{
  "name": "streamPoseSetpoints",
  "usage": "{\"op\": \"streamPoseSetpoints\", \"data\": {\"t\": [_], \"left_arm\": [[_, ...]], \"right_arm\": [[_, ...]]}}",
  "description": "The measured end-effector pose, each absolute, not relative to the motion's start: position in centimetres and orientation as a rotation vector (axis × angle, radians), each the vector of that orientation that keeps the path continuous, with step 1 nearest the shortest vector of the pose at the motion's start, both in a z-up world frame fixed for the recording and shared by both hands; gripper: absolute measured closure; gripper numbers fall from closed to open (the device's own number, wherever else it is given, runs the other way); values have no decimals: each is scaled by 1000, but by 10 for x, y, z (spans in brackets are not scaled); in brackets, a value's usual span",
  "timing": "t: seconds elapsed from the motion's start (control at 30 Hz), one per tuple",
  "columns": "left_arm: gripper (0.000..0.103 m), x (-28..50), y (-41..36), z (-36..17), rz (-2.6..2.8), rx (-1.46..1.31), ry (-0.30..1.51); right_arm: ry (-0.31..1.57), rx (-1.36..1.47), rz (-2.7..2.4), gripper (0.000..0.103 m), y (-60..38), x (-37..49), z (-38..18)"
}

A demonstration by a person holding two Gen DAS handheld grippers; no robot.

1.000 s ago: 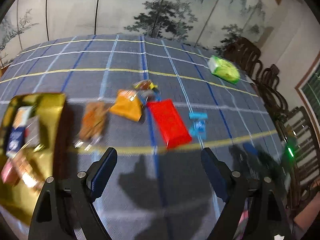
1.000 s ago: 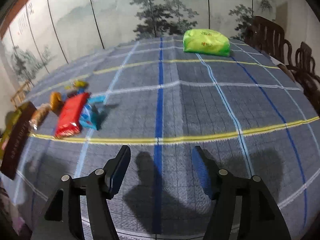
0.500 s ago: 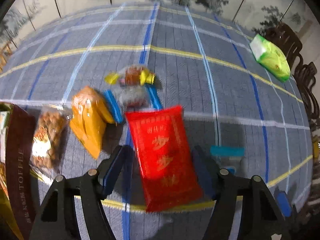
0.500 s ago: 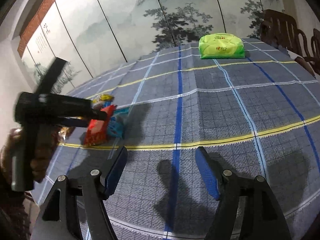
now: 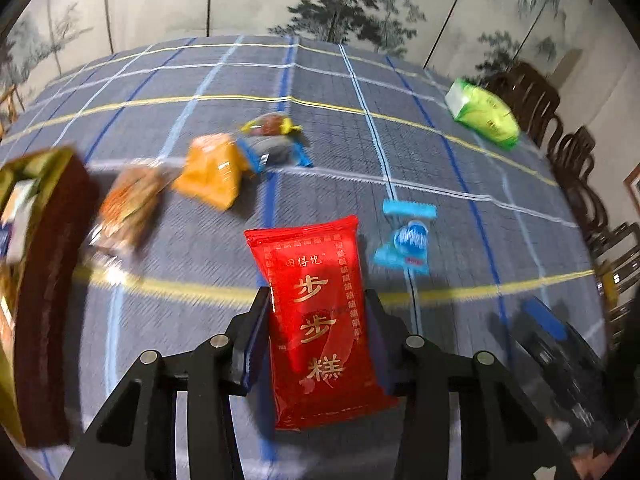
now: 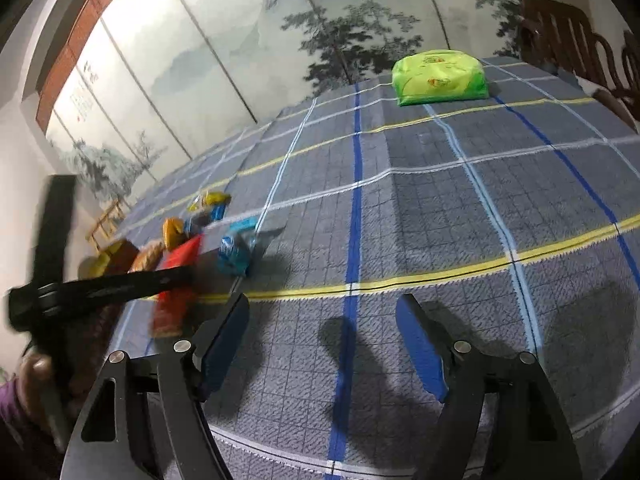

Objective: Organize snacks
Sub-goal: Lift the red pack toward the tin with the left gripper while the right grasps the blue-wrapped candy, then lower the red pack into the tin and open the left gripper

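A red snack packet (image 5: pixel 320 320) with gold characters lies lengthwise between the fingers of my left gripper (image 5: pixel 317 300). The jaws are closing and both pads touch the packet's long sides. In the right wrist view the same red packet (image 6: pixel 176 276) sits under the left tool's dark, blurred body (image 6: pixel 100 288). My right gripper (image 6: pixel 322 332) hovers over bare checked cloth; its jaws are opening and hold nothing. A gold box (image 5: pixel 40 280) holding several snacks stands at the far left.
On the cloth lie a brown snack bag (image 5: pixel 128 204), an orange packet (image 5: pixel 212 170), a blue-ended grey sweet (image 5: pixel 272 150), a yellow-ended candy (image 5: pixel 272 124) and a blue candy (image 5: pixel 408 240). A green pack (image 5: pixel 480 114) sits far right. Dark wooden chairs (image 5: pixel 560 152) line the right edge.
My left gripper dropped forward onto the red packet and narrowed its jaws against it. The right gripper's jaws widened, its view tilted up, and the left tool came into it.
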State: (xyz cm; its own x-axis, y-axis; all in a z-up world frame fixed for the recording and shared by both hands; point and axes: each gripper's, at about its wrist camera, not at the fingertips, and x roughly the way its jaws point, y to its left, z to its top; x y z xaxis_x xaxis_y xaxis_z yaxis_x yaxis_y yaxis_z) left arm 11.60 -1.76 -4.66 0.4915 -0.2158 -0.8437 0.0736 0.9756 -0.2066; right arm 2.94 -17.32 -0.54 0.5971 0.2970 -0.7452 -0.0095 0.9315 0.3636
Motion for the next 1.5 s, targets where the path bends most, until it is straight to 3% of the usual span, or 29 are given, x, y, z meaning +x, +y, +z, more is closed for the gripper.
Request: {"op": "streamPoseSetpoints", "data": {"t": [0.3,0.6,0.63,0.73,0.87,1.5], "left_arm": [[63,74,36,-23,-153,-258,1021],[63,59,44,-4,-172,-222,970],[63,58,45,-4,-174,-221,966],[63,55,50,-1,-175,-231,961],[63,46,57,4,-174,-234,946],[63,5,146,31,-56,-250,887]], "right_arm": [[967,254,270,26,-112,71,-12],[1000,176,251,27,-78,110,-23],[1015,157,246,28,-74,113,-26],[1018,94,256,69,-63,118,-26],[999,116,266,75,-66,107,-24],[1009,156,229,75,-82,83,-21]]}}
